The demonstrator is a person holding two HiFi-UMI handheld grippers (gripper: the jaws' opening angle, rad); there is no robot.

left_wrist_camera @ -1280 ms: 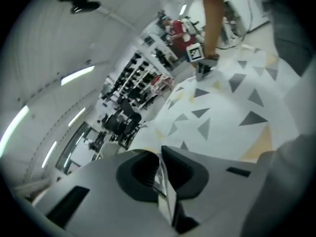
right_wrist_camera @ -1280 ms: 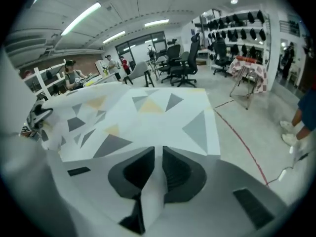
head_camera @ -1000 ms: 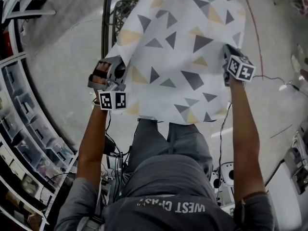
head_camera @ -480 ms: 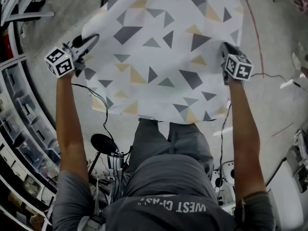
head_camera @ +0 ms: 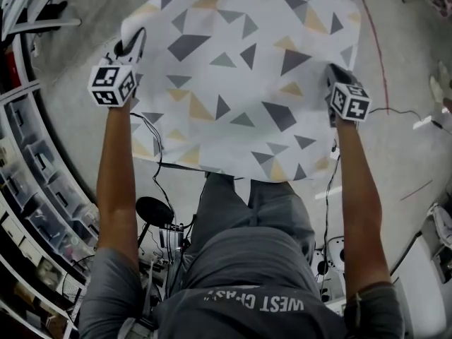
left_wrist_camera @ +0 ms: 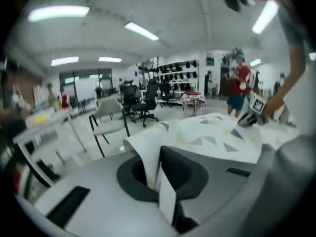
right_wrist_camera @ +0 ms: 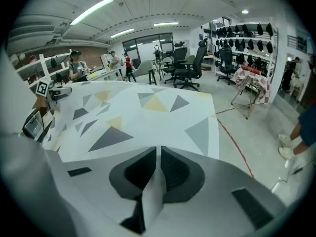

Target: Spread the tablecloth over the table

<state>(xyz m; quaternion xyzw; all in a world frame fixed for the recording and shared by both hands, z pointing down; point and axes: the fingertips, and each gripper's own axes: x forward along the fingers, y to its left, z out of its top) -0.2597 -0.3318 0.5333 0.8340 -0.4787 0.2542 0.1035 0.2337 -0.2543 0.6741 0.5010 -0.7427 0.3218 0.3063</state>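
The white tablecloth (head_camera: 240, 83) with grey and yellow triangles hangs stretched in the air between my two grippers. My left gripper (head_camera: 133, 46) has its jaws shut on the cloth's left edge, after closing on it again just now. A fold of that edge curls up out of the left gripper (left_wrist_camera: 159, 157) in the left gripper view. My right gripper (head_camera: 330, 75) is shut on the right edge. In the right gripper view the tablecloth (right_wrist_camera: 133, 112) runs flat away from the right gripper (right_wrist_camera: 158, 154). The table is hidden under the cloth.
Shelves with small bins (head_camera: 35, 175) line the left side. A red line (head_camera: 374, 41) and cables cross the concrete floor on the right. A black round stand base (head_camera: 152, 210) sits by my legs. Office chairs (right_wrist_camera: 190, 68) and people (left_wrist_camera: 239, 83) are farther off.
My left gripper has swung out to the left and farther away, rolling over, and the cloth has opened wider to the left, covering the dark table frame. The right gripper has stayed still.
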